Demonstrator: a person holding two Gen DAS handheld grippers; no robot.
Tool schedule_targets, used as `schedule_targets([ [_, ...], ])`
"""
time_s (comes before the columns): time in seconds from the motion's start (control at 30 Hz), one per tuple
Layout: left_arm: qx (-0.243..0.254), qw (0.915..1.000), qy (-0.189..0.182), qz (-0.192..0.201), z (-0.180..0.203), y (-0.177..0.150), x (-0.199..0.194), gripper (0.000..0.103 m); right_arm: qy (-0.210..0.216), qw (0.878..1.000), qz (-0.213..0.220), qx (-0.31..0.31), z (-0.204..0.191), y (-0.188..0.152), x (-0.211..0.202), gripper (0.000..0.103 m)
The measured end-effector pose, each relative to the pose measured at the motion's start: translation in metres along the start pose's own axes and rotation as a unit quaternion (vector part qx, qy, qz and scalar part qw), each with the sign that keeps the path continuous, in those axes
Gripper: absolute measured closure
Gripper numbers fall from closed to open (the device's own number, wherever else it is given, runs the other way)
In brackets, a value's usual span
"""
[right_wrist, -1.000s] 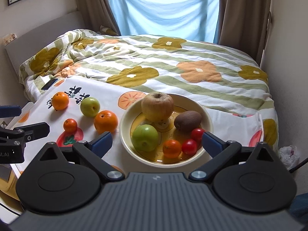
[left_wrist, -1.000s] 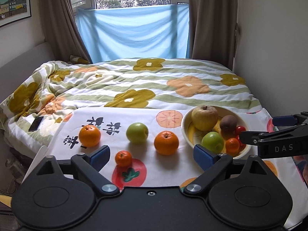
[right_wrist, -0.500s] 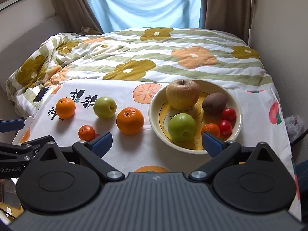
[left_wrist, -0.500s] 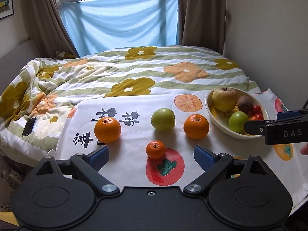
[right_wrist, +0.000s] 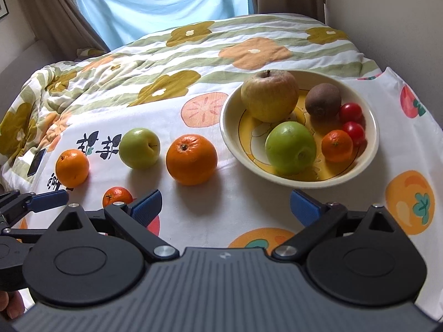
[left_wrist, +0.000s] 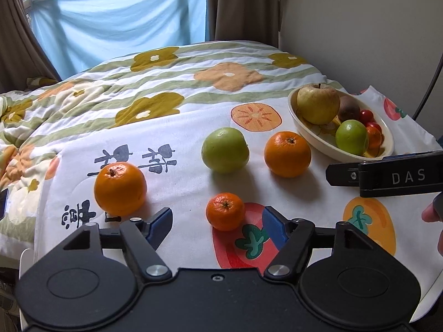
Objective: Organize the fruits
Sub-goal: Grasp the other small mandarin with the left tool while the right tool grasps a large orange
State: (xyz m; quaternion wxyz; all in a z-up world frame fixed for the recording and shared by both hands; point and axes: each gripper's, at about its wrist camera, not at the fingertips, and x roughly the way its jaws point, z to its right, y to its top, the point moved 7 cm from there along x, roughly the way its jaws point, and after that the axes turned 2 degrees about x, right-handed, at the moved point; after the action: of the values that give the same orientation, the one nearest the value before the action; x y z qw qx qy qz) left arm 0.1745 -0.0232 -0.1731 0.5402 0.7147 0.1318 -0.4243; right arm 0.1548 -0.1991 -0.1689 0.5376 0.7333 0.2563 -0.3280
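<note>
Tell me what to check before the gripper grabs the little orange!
1. Left gripper open: ok.
2. Little orange lined up between its fingers: ok.
3. Nothing touching the little orange; green apple sits apart: ok.
4. Right gripper open and holding nothing: ok.
5. Space left in the bowl: cannot tell, it already looks crowded.

Both wrist views low, near; share bowl (left_wrist: 304, 127).
</note>
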Motion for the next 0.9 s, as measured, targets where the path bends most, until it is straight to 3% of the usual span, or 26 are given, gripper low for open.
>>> schedule_targets([
  [0.37, 0.02, 0.9989, -0.037, -0.021, 0.001, -0.003, 0.039, 0.046, -0.006, 1.0, -0.003, 0.005, -0.019, -0.002, 0.028, 0.0],
  [0.43, 0.019, 0.9986, -0.043, -0.026, 0.001, -0.003, 0.043, 0.056, -0.009, 1.0, -0.002, 0.006, -0.021, -0.001, 0.032, 0.0],
  [0.5, 0.021, 0.9984, -0.047, -0.026, 0.001, -0.003, 0.046, 0.059, -0.008, 1.0, -0.003, 0.008, -0.021, 0.0, 0.035, 0.0],
  [0.9, 0.021, 0.998, -0.054, -0.025, -0.006, -0.004, 0.045, 0.061, -0.011, 1.0, -0.009, -0.018, -0.037, 0.01, 0.057, 0.003],
])
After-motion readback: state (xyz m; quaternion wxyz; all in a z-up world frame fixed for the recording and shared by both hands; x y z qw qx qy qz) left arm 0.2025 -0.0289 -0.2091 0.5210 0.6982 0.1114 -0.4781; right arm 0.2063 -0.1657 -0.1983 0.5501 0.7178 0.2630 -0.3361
